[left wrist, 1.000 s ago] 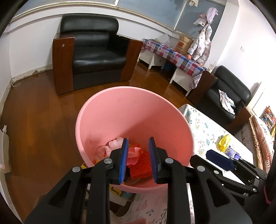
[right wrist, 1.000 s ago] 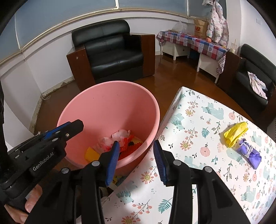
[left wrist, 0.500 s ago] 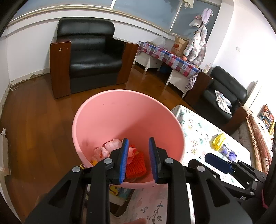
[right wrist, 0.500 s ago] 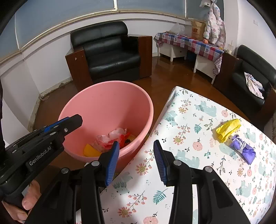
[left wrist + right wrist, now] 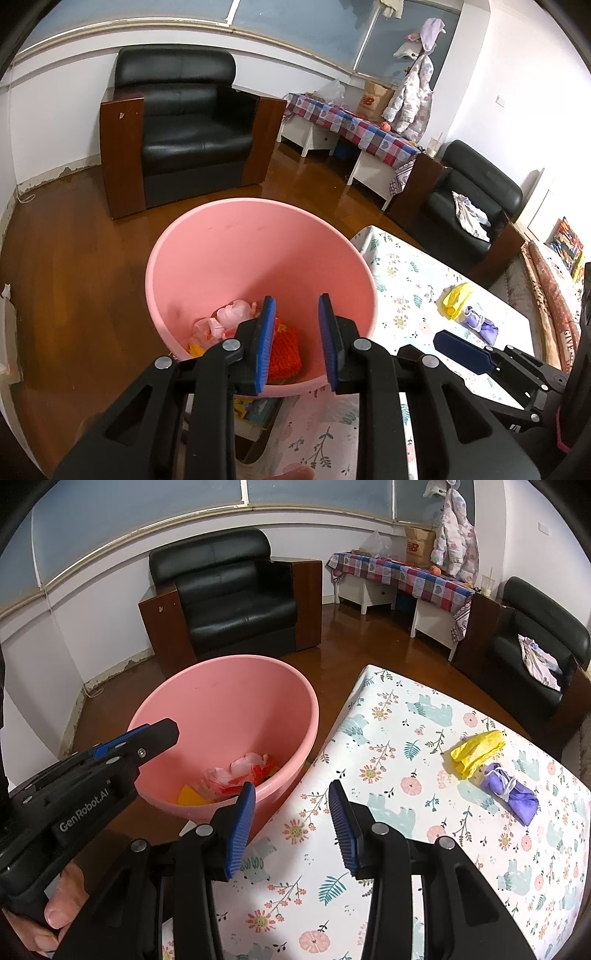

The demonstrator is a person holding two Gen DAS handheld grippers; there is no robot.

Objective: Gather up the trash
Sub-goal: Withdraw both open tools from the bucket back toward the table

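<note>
The left gripper (image 5: 295, 343) hangs over the near rim of the pink bucket (image 5: 258, 236), its 2 blue-padded jaws parted with a clear gap between them and nothing gripped. Through that gap the bucket's inner wall and rim show. Just left of and below the left jaw, at the bottom of the bucket, lie a red knitted piece (image 5: 284, 350) and crumpled pink wrappers (image 5: 232, 317), apart from the pads.

The right gripper (image 5: 291, 823) is released too: its 2 jaws stand wider apart than the left pair, with only the floral tablecloth (image 5: 406, 849) seen between them. Its left jaw sits in front of the bucket's near wall at the table edge; whether it touches the wall cannot be told. Its right jaw is over the cloth.

Trash left on the table lies well ahead of and to the right of the right gripper's jaws: a crumpled yellow piece (image 5: 476, 753) and, just beside it on the near side, a purple bundle (image 5: 513, 794) tied with white string. Both rest on the cloth, untouched. In the right wrist view the left gripper reaches in from the left across the bucket's rim, with part of a hand (image 5: 62, 912) under it.
</note>
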